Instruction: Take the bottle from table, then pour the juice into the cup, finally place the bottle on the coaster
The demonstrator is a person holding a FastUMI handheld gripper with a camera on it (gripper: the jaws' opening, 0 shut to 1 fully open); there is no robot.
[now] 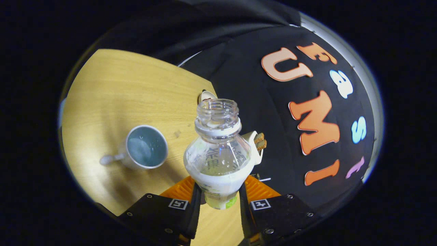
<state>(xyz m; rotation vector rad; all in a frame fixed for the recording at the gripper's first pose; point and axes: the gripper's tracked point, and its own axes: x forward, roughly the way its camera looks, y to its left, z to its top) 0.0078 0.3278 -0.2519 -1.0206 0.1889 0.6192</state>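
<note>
My gripper (218, 193) is shut on a clear plastic bottle (218, 150), one finger pressing each side of its lower body. The bottle has no cap, and its open neck points away from the fingers. It is held above the wooden table (112, 89), and the whole scene appears tilted. A white cup (146, 147) with a handle stands on the table to the left of the bottle, its mouth facing me, with pale liquid inside. The bottle looks almost drained, with droplets on its inner wall.
A white object with brown parts (256, 145) sits just behind the bottle at the table's far edge. Another small white item (206, 95) peeks out beyond the bottle's neck. The black booth wall rises past the table edge.
</note>
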